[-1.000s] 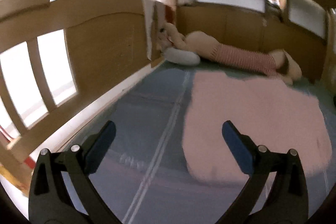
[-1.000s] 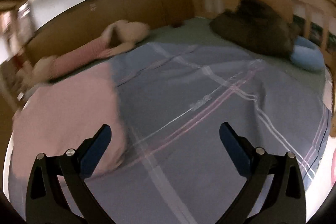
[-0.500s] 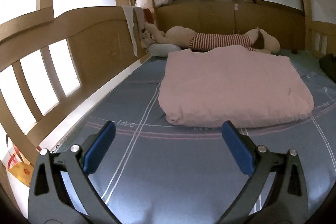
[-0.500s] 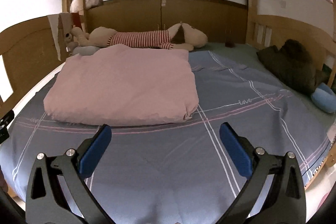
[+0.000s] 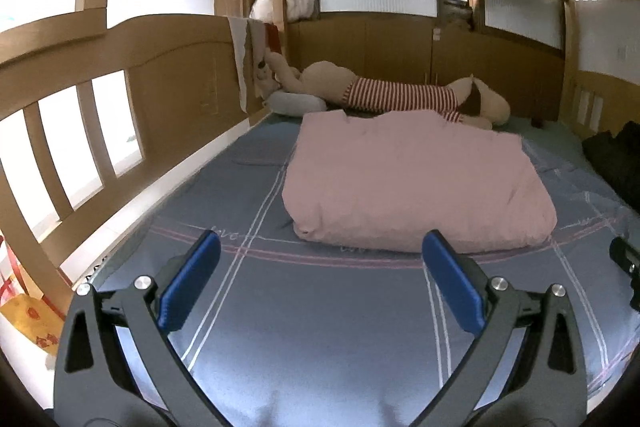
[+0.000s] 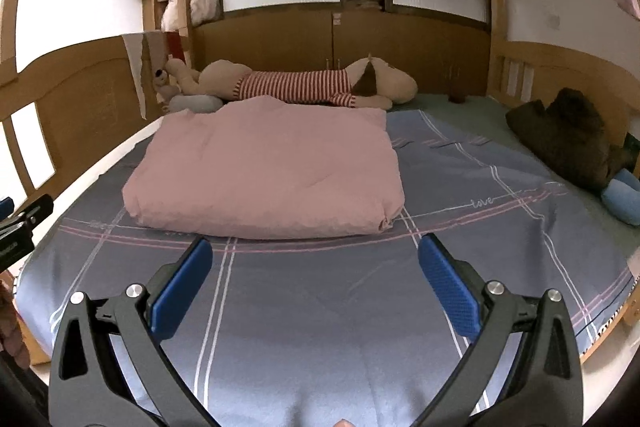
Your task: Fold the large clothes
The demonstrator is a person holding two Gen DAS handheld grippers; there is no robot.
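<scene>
A pink quilt (image 5: 412,179) (image 6: 268,163) lies folded into a thick rectangle on the blue-grey plaid bedsheet (image 5: 320,327) (image 6: 320,307). My left gripper (image 5: 320,279) is open over the bare sheet, a little short of the quilt's near edge. Over the sheet in front of that same edge, my right gripper (image 6: 316,279) also stands open. Neither holds anything. The left gripper's tip (image 6: 24,223) shows at the left border of the right wrist view, and the right gripper's tip (image 5: 628,267) at the right border of the left wrist view.
A long plush dog in a striped shirt (image 6: 304,87) lies along the wooden back wall behind the quilt. A dark garment (image 6: 568,139) and a blue cushion (image 6: 624,199) sit at the right side. A slatted wooden bed rail (image 5: 100,131) runs along the left.
Both views have swung from blurred sideways looks to a steady look straight at the folded quilt, and have backed off a little from it. Both grippers stay open.
</scene>
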